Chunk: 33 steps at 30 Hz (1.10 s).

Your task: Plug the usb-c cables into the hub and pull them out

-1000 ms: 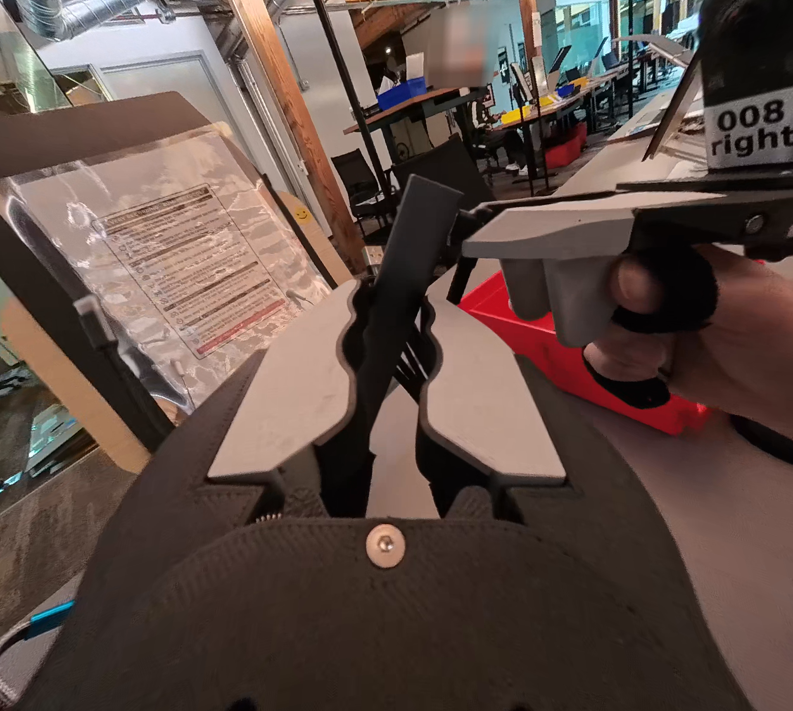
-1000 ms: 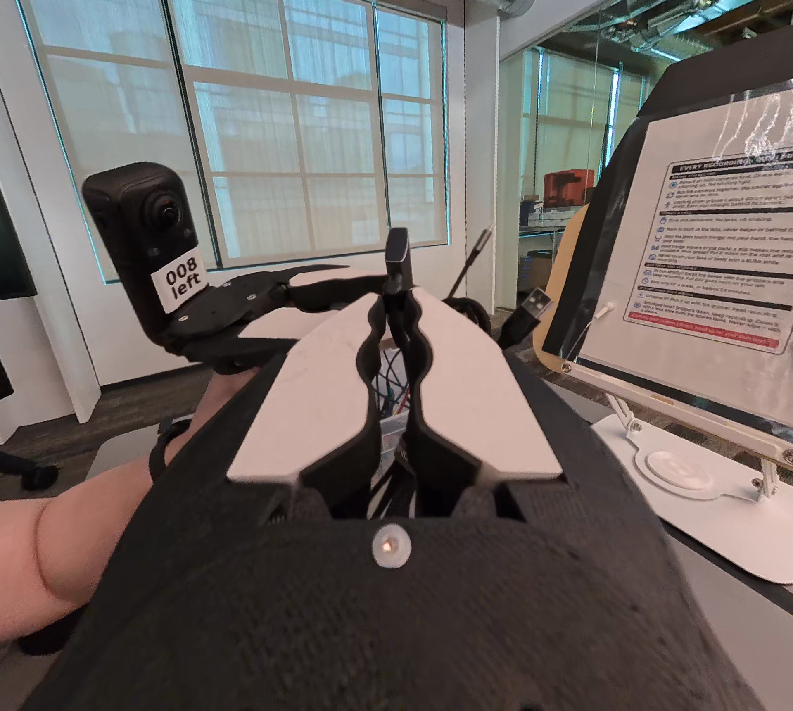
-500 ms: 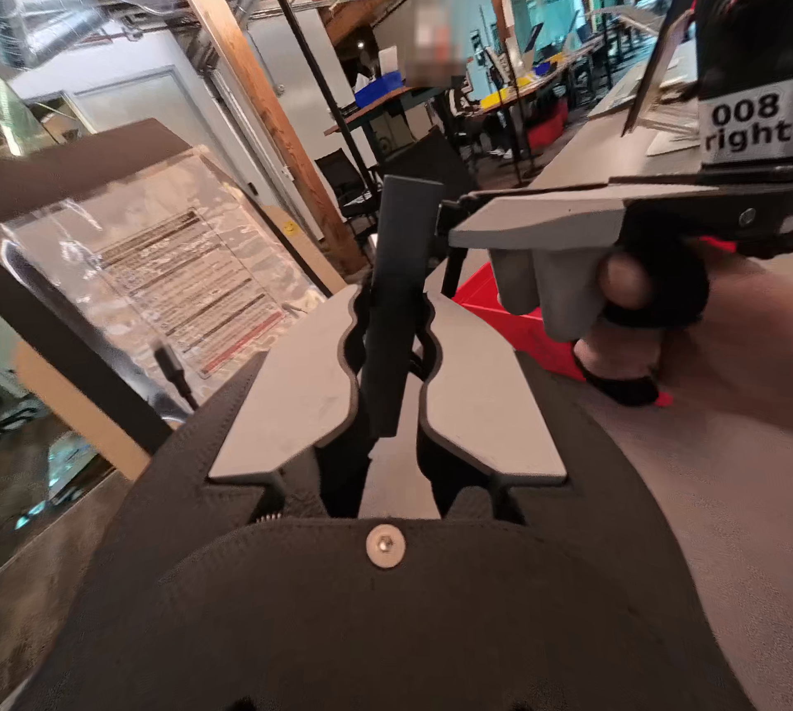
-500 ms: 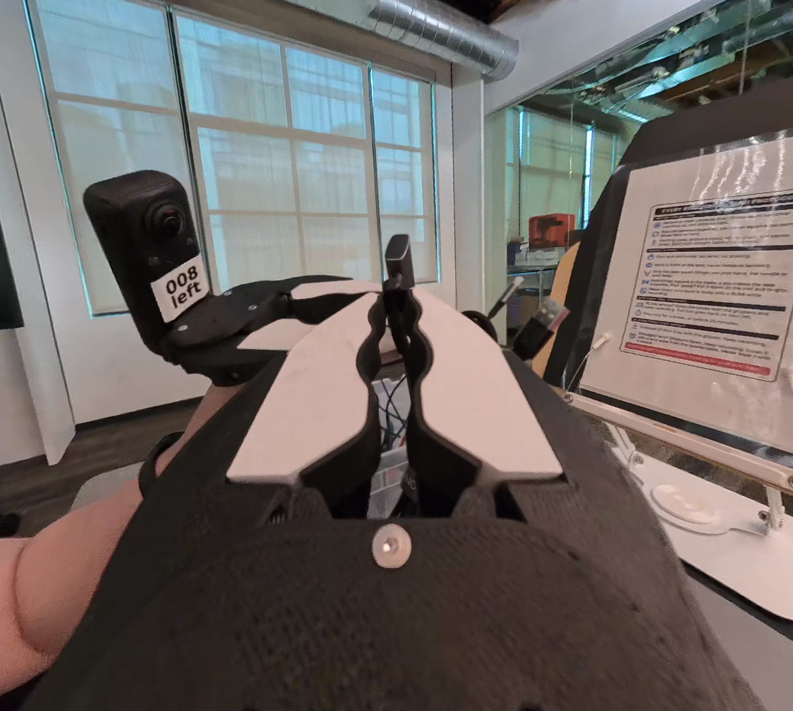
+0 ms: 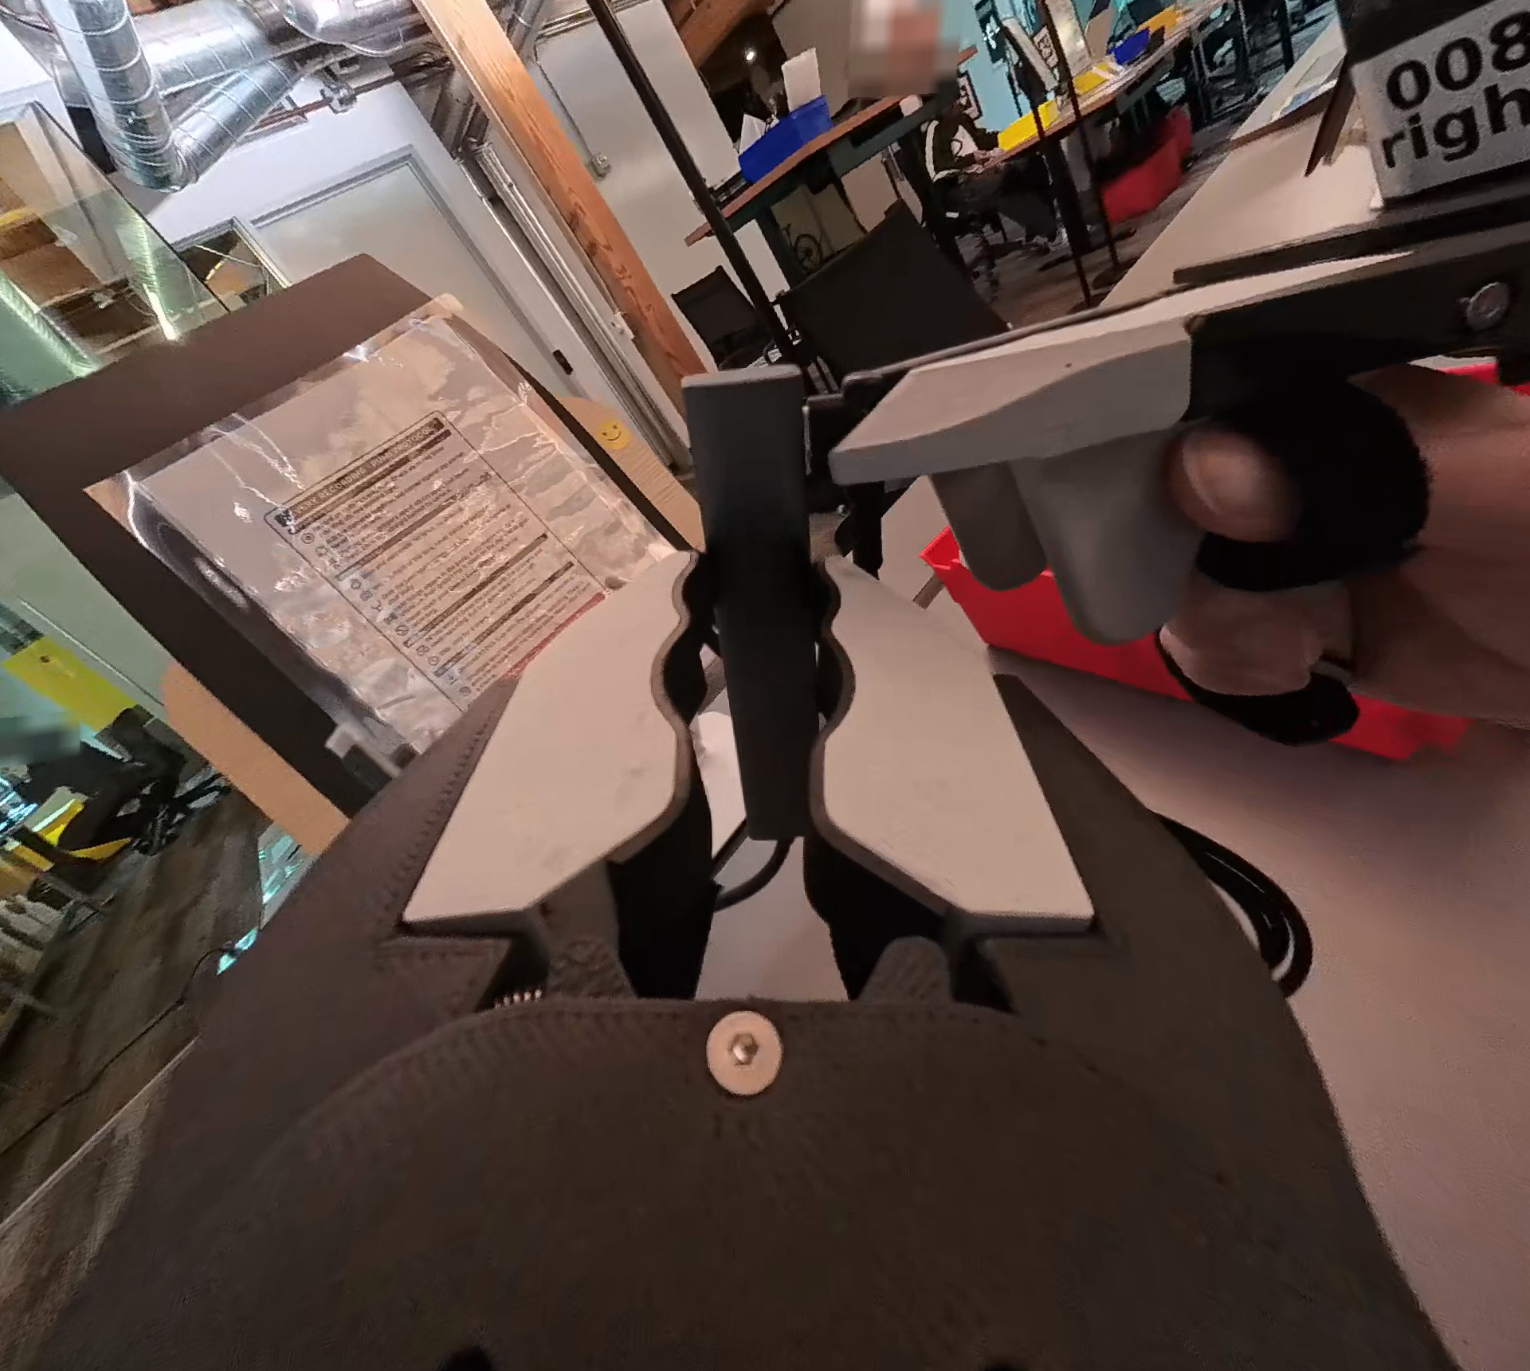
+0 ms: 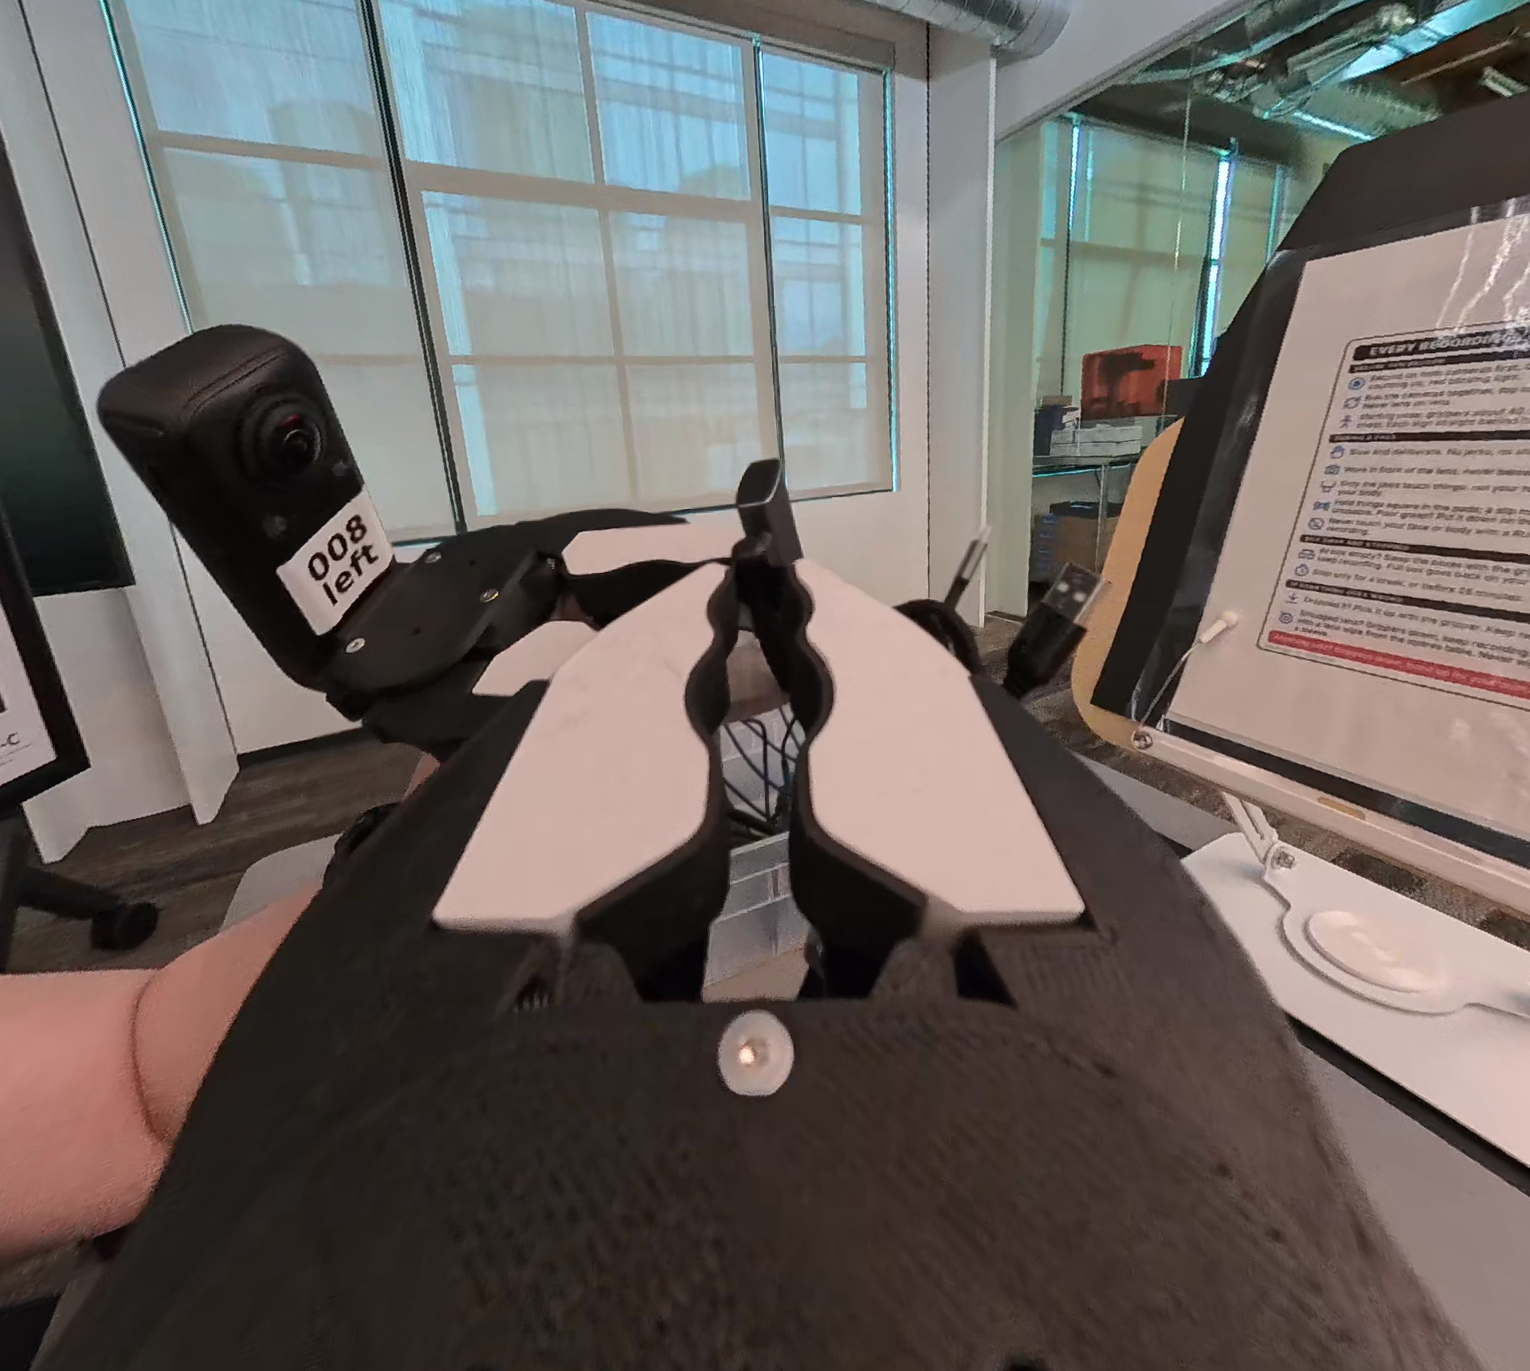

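1. The left gripper [image 5: 757, 669] has its fingers closed on the hub [image 5: 749, 553], a dark flat bar held upright in the air above the counter [image 5: 1325, 959].
2. The right gripper [image 6: 757, 636] pinches a usb-c cable plug [image 6: 766, 508] at its fingertips, tip beside the hub's edge.
3. Both parts are held in the air, so a tilted plug could jam against the port or twist in the narrow pinch.
4. Hard pushing could slide the hub through the fingers.
5. A loose USB-A plug [image 6: 1060, 607] dangles nearby and could snag.
6. The counter is pale grey, with a red bin [image 5: 1076, 628] and a propped instruction sheet [image 5: 430, 545]; an open workshop with ducts and large windows lies behind.
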Available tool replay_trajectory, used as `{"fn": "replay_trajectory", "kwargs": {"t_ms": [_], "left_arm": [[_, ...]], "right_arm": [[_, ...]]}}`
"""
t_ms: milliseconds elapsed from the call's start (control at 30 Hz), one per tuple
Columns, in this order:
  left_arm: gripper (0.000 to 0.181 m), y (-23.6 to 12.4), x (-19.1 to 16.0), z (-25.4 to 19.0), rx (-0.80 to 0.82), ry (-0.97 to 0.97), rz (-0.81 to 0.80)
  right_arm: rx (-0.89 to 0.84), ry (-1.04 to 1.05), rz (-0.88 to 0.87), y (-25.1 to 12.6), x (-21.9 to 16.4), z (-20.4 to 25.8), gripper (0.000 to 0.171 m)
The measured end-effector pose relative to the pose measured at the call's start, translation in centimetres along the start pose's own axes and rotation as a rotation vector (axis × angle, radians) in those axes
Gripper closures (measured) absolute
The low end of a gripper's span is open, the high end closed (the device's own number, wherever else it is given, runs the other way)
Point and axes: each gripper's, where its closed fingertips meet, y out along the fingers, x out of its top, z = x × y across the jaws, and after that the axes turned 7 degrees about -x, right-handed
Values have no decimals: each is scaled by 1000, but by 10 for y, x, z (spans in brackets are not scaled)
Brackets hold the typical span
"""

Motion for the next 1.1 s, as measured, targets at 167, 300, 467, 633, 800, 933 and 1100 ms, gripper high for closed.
{"fn": "replay_trajectory", "kwargs": {"t_ms": [167,300,467,633,800,933,1100], "left_arm": [[159,-1,3,0,-6,-37,-9],[158,-3,10,3,-42,-158,-92],[158,-3,10,9,-19,-155,-95],[157,-6,14,9,-34,-165,-101],[158,-9,21,4,-96,-216,-119],[160,-16,21,-8,-120,-2,-58],[149,-44,40,-12,-342,-192,-187]], "right_arm": [[-18,-20,-31,-3,2,-4,162],[-66,-13,-115,-3,5,-1,162],[-102,-38,-138,0,5,-1,162],[-94,-60,-160,-1,7,4,162],[-47,-111,-185,-5,13,7,162],[109,-167,-56,-9,15,14,162],[356,-37,120,-21,10,20,163]]}}
